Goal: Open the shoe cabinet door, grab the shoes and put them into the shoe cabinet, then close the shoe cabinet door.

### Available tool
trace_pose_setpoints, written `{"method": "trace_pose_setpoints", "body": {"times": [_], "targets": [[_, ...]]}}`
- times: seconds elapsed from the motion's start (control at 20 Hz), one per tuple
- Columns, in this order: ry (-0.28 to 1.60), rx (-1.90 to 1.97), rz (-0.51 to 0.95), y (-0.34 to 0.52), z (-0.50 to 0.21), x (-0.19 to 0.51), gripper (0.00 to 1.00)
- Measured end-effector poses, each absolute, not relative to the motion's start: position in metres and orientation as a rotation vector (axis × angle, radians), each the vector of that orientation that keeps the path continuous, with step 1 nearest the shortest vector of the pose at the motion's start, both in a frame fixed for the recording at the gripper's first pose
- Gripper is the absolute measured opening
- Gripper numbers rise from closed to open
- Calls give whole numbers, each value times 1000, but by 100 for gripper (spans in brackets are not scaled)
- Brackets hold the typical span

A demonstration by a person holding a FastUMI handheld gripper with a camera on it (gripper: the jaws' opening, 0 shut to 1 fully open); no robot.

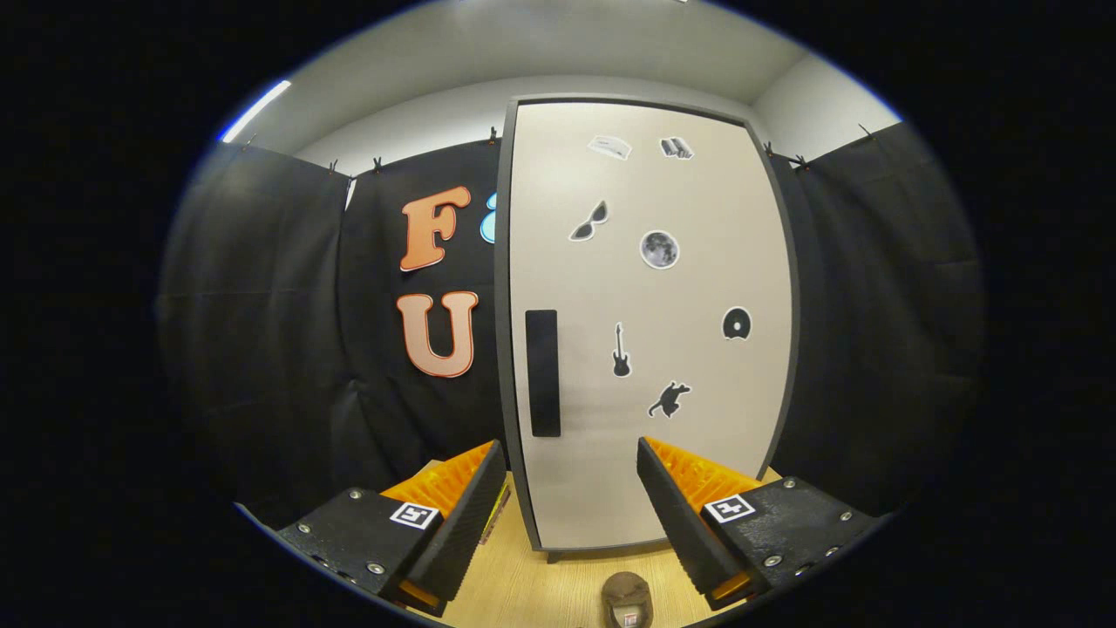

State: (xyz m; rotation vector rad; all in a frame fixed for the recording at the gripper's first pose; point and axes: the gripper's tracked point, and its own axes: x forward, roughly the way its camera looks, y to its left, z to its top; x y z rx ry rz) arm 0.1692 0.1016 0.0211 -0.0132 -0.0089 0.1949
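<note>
shoe cabinet door [645, 323] shut, upright on table [523, 584] just beyond claw [571, 488]. claw fingers apart, empty, lined up near dark handle strip [542, 372], likely for opening. shoe [627, 600] lies between fingers, waiting.

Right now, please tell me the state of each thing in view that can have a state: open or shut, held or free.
shoe cabinet door: shut, flush in its dark frame, stickers on its front.
door handle: untouched, beyond the fingers.
gripper: open, holding nothing, fingers spread ahead of the door.
brown shoe: free on the wooden floor, between the fingers, not yet grabbed.
</note>
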Motion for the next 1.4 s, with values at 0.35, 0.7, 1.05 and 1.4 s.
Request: {"method": "trace_pose_setpoints", "body": {"times": [0.35, 0.7, 1.05, 1.4], "targets": [[-25, -35, 213, 134, 20, 234, 95], [-35, 4, 184, 144, 28, 285, 86], [-17, -3, 173, 149, 28, 296, 42], [7, 13, 152, 143, 26, 288, 31]]}}
